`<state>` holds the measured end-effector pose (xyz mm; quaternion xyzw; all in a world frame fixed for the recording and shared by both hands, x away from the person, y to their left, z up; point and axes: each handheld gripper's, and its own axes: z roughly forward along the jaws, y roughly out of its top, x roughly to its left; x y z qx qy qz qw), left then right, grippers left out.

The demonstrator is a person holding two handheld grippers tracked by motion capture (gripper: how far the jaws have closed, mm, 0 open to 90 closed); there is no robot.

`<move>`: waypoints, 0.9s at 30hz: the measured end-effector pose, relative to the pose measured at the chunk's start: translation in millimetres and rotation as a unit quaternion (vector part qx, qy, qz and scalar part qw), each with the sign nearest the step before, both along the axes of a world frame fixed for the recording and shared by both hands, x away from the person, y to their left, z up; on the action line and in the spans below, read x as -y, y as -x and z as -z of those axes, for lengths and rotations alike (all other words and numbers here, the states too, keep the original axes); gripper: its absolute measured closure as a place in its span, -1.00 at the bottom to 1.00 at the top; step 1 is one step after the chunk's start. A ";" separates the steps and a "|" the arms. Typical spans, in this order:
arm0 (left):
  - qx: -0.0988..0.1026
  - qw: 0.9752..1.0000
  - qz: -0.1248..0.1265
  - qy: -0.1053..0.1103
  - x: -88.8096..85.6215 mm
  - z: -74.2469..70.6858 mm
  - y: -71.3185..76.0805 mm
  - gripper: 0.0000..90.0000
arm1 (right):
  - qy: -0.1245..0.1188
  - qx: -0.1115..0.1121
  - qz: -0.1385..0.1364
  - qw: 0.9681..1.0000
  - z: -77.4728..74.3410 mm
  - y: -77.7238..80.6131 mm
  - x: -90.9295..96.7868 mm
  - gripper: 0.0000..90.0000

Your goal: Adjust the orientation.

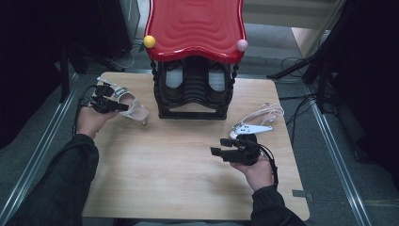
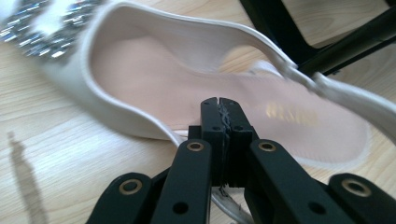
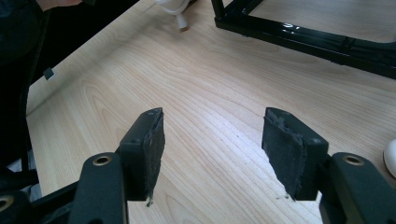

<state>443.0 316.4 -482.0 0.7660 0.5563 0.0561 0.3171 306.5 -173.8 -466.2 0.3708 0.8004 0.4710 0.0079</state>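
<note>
Black-sleeved forearms enter from six o'clock over the pale wooden bench (image 1: pixel 188 179). Left tool (image 1: pixel 123 107), at nine o'clock of the bench, is clenched tight on the side rim of a white slingback heeled shoe (image 1: pixel 134 107) with a glittering beaded toe trim; the shoe lies on the bench just left of the black rack (image 1: pixel 192 89) under its glossy red wavy top (image 1: pixel 195 26). Right tool (image 1: pixel 217 147), at four o'clock, hangs released, jaws wide over bare wood. Second white shoe (image 1: pixel 256 121) lies at two o'clock, just beyond the right tool.
</note>
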 end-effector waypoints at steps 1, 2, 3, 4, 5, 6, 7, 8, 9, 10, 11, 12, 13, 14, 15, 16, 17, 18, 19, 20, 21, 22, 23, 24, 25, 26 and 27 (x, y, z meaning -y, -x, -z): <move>-0.002 1.000 -0.002 -0.003 -2.4 0.0 0.0 0.99 | 0.000 -0.001 0.000 1.000 0.0 0.1 -0.3 -0.10; -0.005 1.000 -0.007 0.001 -3.1 0.1 0.3 0.99 | 0.000 -0.001 0.000 1.000 0.3 0.1 -0.8 -0.11; -0.004 1.000 -0.010 -0.002 -5.4 0.3 0.4 0.99 | 0.000 -0.001 0.001 1.000 0.4 0.1 -1.1 -0.11; -0.005 1.000 -0.013 -0.001 -6.9 0.4 0.6 0.99 | 0.000 -0.001 0.000 1.000 0.6 0.0 -1.5 -0.11; -0.007 1.000 -0.013 -0.002 -8.6 0.0 0.7 0.99 | 0.000 -0.001 0.000 1.000 0.5 0.1 -1.7 -0.11; -0.005 1.000 -0.016 -0.006 -10.7 -0.1 0.8 0.99 | 0.000 -0.002 0.000 1.000 0.4 0.3 -2.0 -0.11; -0.005 1.000 -0.018 -0.008 -12.7 -0.8 0.9 0.98 | 0.000 -0.001 -0.001 1.000 0.3 0.5 -2.2 -0.11; -0.004 1.000 -0.023 -0.008 -14.2 -1.1 1.3 0.98 | 0.001 -0.002 -0.001 1.000 0.2 0.7 -2.2 -0.11; -0.004 1.000 -0.030 -0.005 -17.4 -1.8 2.0 0.98 | 0.001 -0.002 -0.001 1.000 0.2 0.7 -2.2 -0.11; -0.005 0.999 -0.031 -0.006 -19.6 -2.3 2.2 0.98 | 0.000 -0.002 -0.001 1.000 0.4 0.7 -2.3 -0.11; -0.004 0.999 -0.033 -0.008 -21.9 -2.6 2.9 0.98 | 0.001 -0.002 0.000 1.000 0.5 0.7 -2.3 -0.11; -0.007 0.999 -0.033 -0.009 -23.1 -3.5 3.3 0.97 | 0.002 -0.002 -0.001 1.000 0.8 0.4 -2.1 -0.11; -0.005 0.999 -0.033 -0.005 -24.1 -4.4 4.0 0.96 | 0.002 -0.003 -0.001 1.000 1.0 0.2 -2.1 -0.11; -0.001 0.999 -0.033 -0.001 -24.4 -5.2 4.4 0.94 | 0.002 -0.004 0.000 1.000 1.1 0.1 -2.4 -0.11; 0.000 1.000 -0.030 0.003 -24.2 -7.2 5.0 0.93 | 0.002 -0.003 -0.001 1.000 1.3 -0.2 -2.5 -0.11; 0.001 1.000 -0.030 0.005 -23.5 -8.1 5.4 0.90 | 0.003 -0.003 -0.001 1.000 1.3 -0.3 -2.8 -0.11; 0.007 0.999 -0.032 0.007 -21.9 -10.0 6.5 0.87 | 0.002 -0.003 -0.001 1.000 1.3 -0.3 -2.9 -0.11; 0.010 0.999 -0.032 0.010 -21.4 -12.0 7.3 0.81 | 0.002 -0.002 -0.002 1.000 1.1 -0.2 -3.1 -0.11; 0.016 0.999 -0.035 0.010 -21.0 -13.8 8.0 0.77 | 0.001 -0.001 -0.002 1.000 1.0 -0.3 -3.3 -0.11; 0.020 0.999 -0.039 0.007 -20.7 -14.8 8.6 0.70 | 0.001 -0.002 -0.002 1.000 0.8 -0.1 -3.6 -0.11; 0.024 0.999 -0.044 0.005 -21.4 -16.1 9.2 0.65 | 0.002 -0.001 -0.002 1.000 0.8 -0.1 -3.8 -0.11; 0.025 0.999 -0.046 0.003 -22.3 -16.7 9.6 0.58 | 0.002 -0.001 -0.003 1.000 0.8 -0.1 -4.1 -0.10; 0.024 0.999 -0.048 0.001 -23.1 -16.9 9.9 0.55 | 0.002 0.000 -0.003 1.000 0.8 -0.2 -4.4 -0.11; 0.023 0.998 -0.051 0.000 -24.1 -16.5 9.8 0.51 | 0.002 -0.001 -0.003 1.000 0.7 -0.1 -4.7 -0.10; 0.022 0.998 -0.054 -0.002 -24.5 -16.3 9.9 0.47 | 0.002 -0.002 -0.004 1.000 0.8 -0.1 -4.9 -0.11; 0.022 0.998 -0.056 -0.004 -24.6 -15.8 9.9 0.44 | 0.003 -0.001 -0.004 1.000 0.8 -0.1 -5.2 -0.10; 0.019 0.998 -0.057 -0.006 -24.5 -14.4 9.1 0.41 | 0.003 -0.001 -0.004 1.000 0.9 -0.2 -5.4 -0.11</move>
